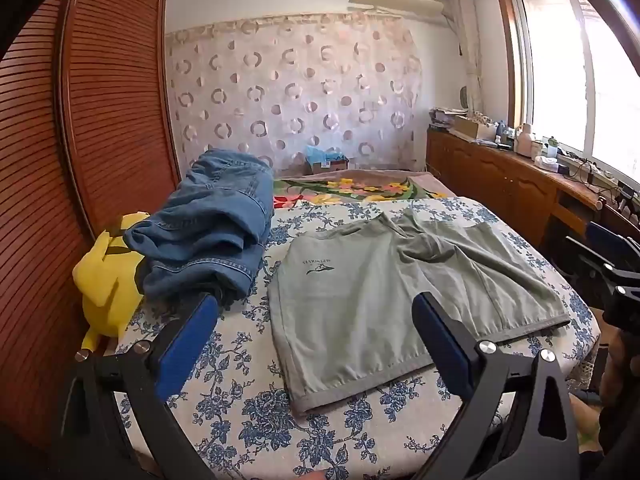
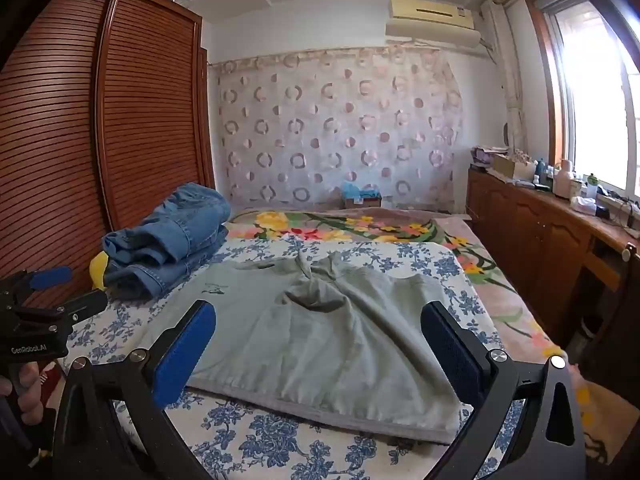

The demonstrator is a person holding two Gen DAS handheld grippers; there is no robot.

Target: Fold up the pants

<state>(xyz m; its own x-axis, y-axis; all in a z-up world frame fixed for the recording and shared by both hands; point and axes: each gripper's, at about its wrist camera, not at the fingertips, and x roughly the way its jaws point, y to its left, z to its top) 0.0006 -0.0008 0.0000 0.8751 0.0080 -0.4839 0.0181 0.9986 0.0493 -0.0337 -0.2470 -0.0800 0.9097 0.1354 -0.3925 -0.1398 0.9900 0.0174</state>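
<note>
While spread flat, green shorts (image 2: 320, 332) on bedspread (image 2: 280, 448).

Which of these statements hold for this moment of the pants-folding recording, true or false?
1. The green shorts lie spread on the floral sheet. True.
2. The left hand-held gripper is clamped on the shorts. False: it is open and holds nothing.
3. Blue jeans sit piled to the left of the shorts. True.
4. The right hand-held gripper holds the jeans. False: it is open and empty, over the shorts.
5. The yellow plush toy lies on top of the shorts. False: it lies beside the jeans.
</note>
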